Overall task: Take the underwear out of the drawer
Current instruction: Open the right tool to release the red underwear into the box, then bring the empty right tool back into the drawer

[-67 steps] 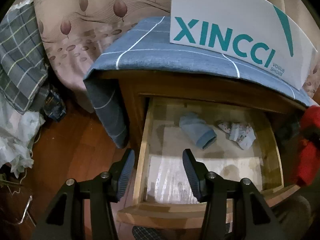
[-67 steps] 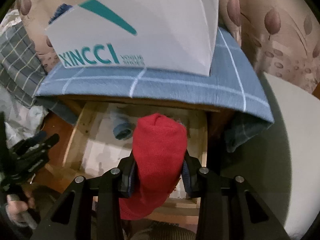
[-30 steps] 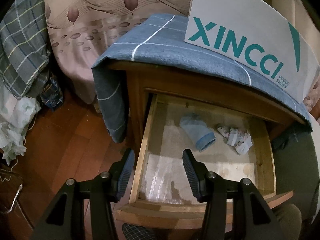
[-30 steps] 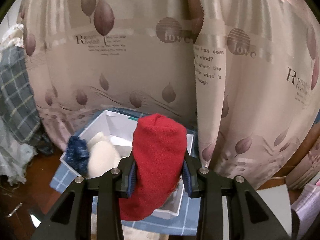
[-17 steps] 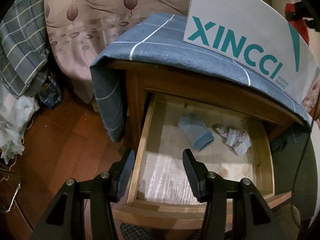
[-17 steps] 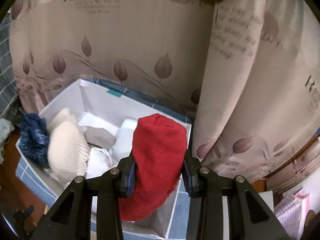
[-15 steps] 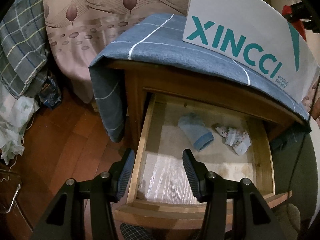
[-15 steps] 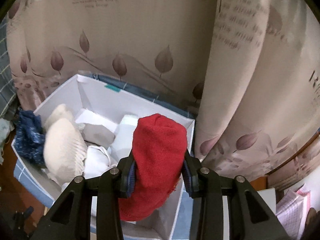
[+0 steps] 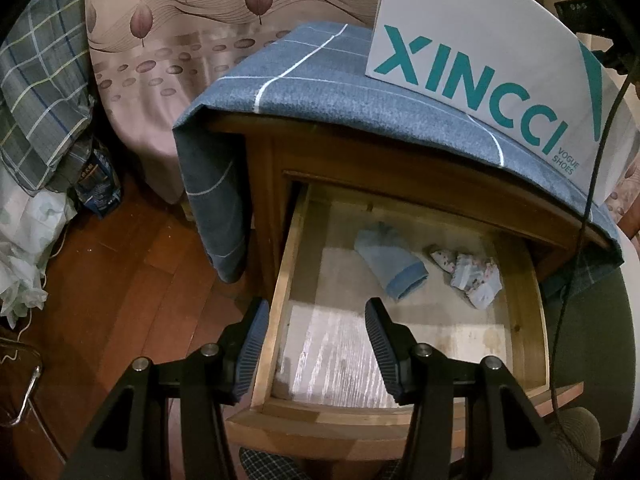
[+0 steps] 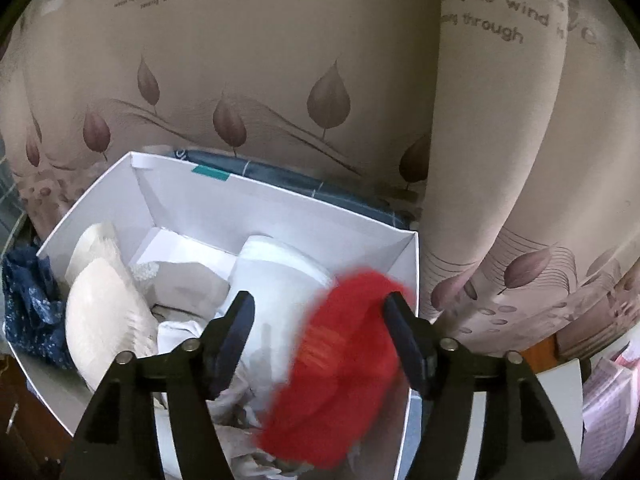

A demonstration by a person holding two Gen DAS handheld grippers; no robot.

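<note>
In the left wrist view the wooden drawer (image 9: 280, 288) stands pulled open. A light blue rolled garment (image 9: 390, 262) and a small floral one (image 9: 474, 276) lie in it. My left gripper (image 9: 314, 346) is open and empty above the drawer's front left corner. In the right wrist view my right gripper (image 10: 320, 334) is open over the white box (image 10: 280, 208). The red underwear (image 10: 342, 384), blurred, is loose between the fingers and dropping into the box's right end.
The white XINCCI shoe box (image 9: 480, 60) sits on the nightstand's blue checked cloth (image 9: 320, 92). It holds cream, white and dark blue garments (image 10: 104, 312). A leaf-print curtain (image 10: 280, 60) hangs behind. Plaid bedding (image 9: 36, 92) and wooden floor (image 9: 132, 288) lie left.
My right gripper opened and let go of the red underwear, which is falling into the box. The left gripper has stayed about where it was over the drawer.
</note>
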